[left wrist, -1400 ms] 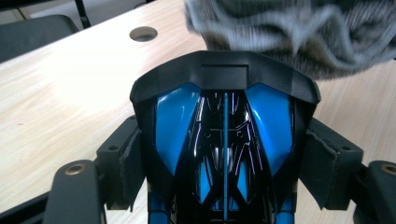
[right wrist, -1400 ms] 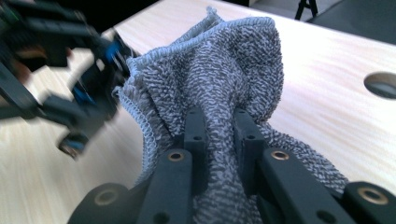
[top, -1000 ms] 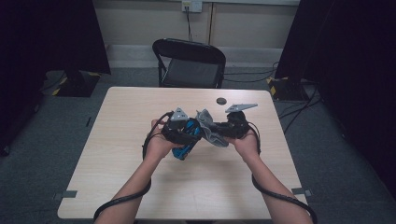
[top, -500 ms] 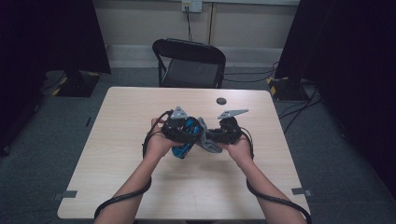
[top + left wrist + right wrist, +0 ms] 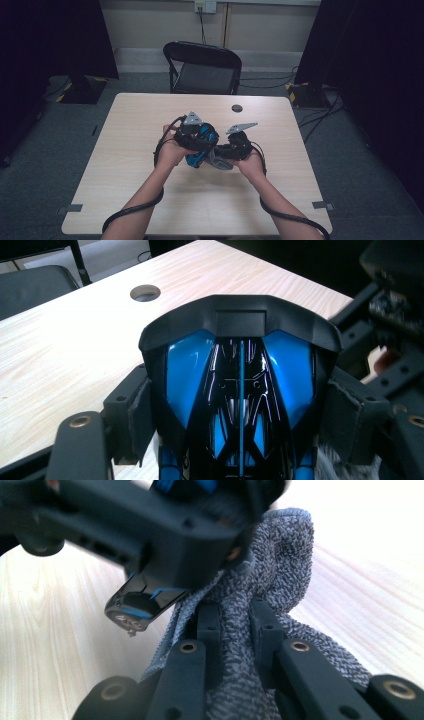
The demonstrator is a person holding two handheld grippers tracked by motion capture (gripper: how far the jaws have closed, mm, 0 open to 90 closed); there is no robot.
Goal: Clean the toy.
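Where the wooden table [image 5: 125, 165] spreads under both hands: left gripper [image 5: 199, 142] clamped on a blue-and-black toy car [image 5: 240, 390], held above the tabletop; right gripper [image 5: 239, 620] pinched on a grey cloth [image 5: 280, 575], touching the car.

No text, label, brand, number or sign can be read anywhere. The blue and black object [image 5: 240, 390] bears no legible marking. The table [image 5: 300, 165] beneath it is plain too.
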